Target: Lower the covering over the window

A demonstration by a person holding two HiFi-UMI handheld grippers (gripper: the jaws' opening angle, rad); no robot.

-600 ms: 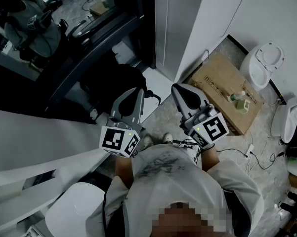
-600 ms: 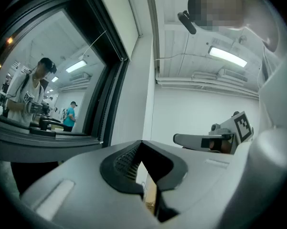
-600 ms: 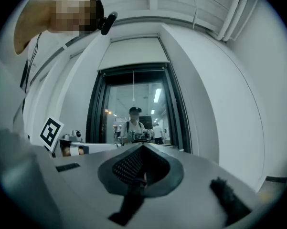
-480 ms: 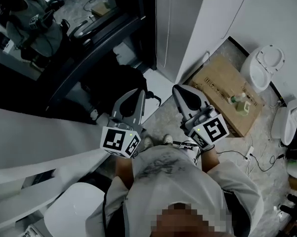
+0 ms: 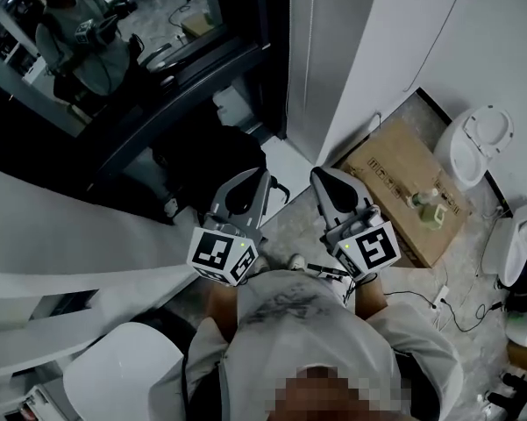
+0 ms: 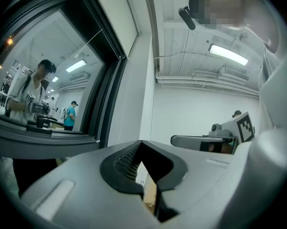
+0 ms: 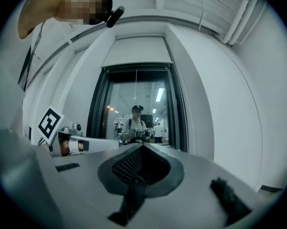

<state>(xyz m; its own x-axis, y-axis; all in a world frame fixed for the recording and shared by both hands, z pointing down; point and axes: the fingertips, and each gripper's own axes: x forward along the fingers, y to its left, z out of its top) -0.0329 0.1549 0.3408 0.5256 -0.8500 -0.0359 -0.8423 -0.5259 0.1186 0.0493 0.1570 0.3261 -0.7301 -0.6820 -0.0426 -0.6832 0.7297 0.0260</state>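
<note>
The window [image 5: 149, 68] has a dark frame and reflective glass, at the upper left of the head view. It stands straight ahead in the right gripper view [image 7: 136, 109], where a thin cord [image 7: 136, 85] hangs down its middle from the white covering housing [image 7: 138, 51] above. No covering hangs over the glass. My left gripper [image 5: 252, 175] and right gripper [image 5: 321, 175] are held side by side at waist height, pointing toward the window wall. Both are shut with nothing between the jaws. In its own view the left gripper [image 6: 141, 144] aims up along the window's right frame [image 6: 110, 70].
A flattened cardboard box [image 5: 395, 182] with a bottle [image 5: 430, 202] on it lies on the floor at the right. Toilets [image 5: 478, 143] stand beyond it. A black bag [image 5: 202, 160] sits under the window. Cables [image 5: 443, 292] trail on the floor. A white ledge [image 5: 61, 235] runs along the left.
Both grippers have shifted slightly right and lower in the head view as the view moved toward the window. Their jaws stay shut.
</note>
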